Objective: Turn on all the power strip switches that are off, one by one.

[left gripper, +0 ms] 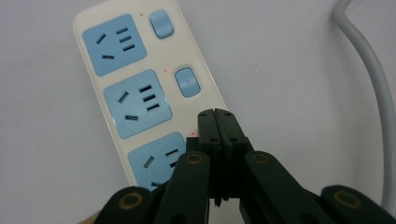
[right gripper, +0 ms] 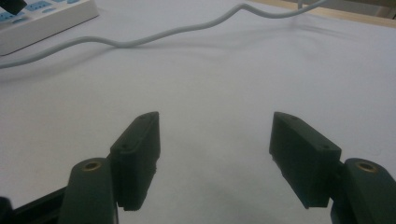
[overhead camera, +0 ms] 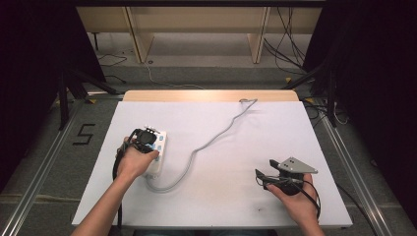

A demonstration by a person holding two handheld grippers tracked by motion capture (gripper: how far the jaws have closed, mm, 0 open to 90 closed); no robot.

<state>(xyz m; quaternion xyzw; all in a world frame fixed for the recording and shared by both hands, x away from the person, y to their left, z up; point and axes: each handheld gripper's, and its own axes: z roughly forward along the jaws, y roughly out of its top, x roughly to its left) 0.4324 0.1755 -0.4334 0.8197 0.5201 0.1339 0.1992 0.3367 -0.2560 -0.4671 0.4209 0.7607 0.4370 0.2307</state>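
A cream-white power strip (left gripper: 140, 88) lies on the left part of the white table (overhead camera: 221, 196), its long side running away from the person. Its face carries pale blue socket panels in a row — three can be seen in the left gripper view — and beside the two farther panels sits a small blue rocker switch (left gripper: 188, 82). A grey cable (overhead camera: 216, 135) leaves the strip's near end, loops across the table and runs off toward the far edge. The left gripper (left gripper: 217, 114) is held over the near end of the strip, its jaws pressed together with nothing between them, the tips right by the strip's edge next to the nearest socket panel. The right gripper (right gripper: 215, 140) rests well apart on the right side of the table — its jaws spread wide over bare white surface.
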